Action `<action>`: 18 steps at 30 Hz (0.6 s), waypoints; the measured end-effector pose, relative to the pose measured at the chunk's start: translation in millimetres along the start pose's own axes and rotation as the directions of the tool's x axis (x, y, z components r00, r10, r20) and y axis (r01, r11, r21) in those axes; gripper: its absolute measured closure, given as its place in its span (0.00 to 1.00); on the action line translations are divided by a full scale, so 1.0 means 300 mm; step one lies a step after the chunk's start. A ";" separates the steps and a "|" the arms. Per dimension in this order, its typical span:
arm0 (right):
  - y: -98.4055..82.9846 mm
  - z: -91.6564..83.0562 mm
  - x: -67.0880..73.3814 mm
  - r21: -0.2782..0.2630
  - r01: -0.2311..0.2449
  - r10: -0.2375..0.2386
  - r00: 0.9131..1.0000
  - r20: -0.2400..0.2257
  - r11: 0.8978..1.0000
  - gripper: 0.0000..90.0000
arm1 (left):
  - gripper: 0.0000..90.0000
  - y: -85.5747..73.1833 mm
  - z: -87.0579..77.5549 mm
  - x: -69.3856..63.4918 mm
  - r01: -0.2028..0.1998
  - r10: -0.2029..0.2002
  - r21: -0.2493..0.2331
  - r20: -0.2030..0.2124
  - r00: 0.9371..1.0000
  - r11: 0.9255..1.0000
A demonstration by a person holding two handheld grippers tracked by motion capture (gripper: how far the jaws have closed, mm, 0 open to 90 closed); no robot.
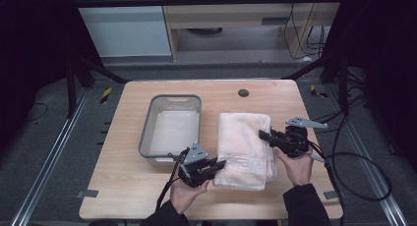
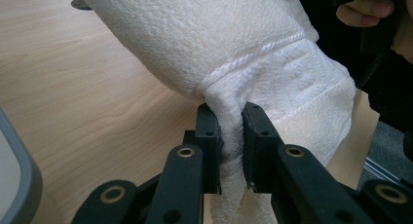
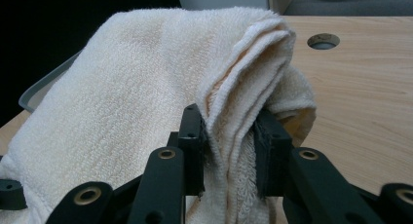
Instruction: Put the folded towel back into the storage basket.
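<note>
A folded cream towel [image 1: 244,147] lies on the wooden table [image 1: 123,186], right of a grey bin [image 1: 169,125]. My left gripper [image 1: 220,164] is at the towel's near left corner, jaws shut on a pinch of the towel [image 2: 253,58] edge. My right gripper [image 1: 264,135] is at the towel's right edge, jaws shut on several folded layers of the towel [image 3: 160,87]. In the left gripper view my gripper [image 2: 232,136] holds the fabric bunched between the pads. In the right gripper view my gripper [image 3: 229,141] clamps the layered edge, which rises above the jaws.
The grey bin holds a pale liner or cloth flat on its floor. A round cable hole [image 1: 243,93] sits at the table's far edge. Black cables [image 1: 354,162] trail off the right side. Bare wood [image 2: 87,102] lies left of the towel.
</note>
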State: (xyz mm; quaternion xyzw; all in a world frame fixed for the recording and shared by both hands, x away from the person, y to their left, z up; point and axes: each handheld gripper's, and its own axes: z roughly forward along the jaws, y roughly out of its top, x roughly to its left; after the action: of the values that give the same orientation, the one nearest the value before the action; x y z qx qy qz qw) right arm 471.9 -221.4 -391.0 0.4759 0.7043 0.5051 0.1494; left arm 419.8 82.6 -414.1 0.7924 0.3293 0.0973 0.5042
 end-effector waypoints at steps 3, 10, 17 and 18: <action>0.017 -0.006 0.006 -0.019 0.000 0.000 1.000 -0.002 1.000 0.77 | 0.87 0.018 -0.013 0.001 -0.010 0.010 -0.017 -0.004 1.000 1.000; 0.068 -0.033 0.023 -0.091 0.005 -0.006 1.000 -0.005 0.996 0.77 | 0.87 0.083 -0.051 0.004 -0.028 0.027 -0.074 -0.016 1.000 0.997; 0.111 -0.032 0.032 -0.139 -0.009 0.008 1.000 -0.008 0.990 0.78 | 0.88 0.143 -0.079 0.011 -0.044 0.040 -0.104 -0.033 0.999 0.994; 0.115 -0.031 0.033 -0.143 -0.010 0.009 1.000 -0.009 0.990 0.78 | 0.88 0.150 -0.084 0.013 -0.048 0.044 -0.108 -0.037 0.998 0.993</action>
State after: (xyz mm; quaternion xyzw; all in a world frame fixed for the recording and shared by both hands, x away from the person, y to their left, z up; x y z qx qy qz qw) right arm 478.4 -217.3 -354.6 0.4652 0.6645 0.5571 0.1778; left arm 429.6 91.2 -363.9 0.7693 0.3136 0.1403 0.5387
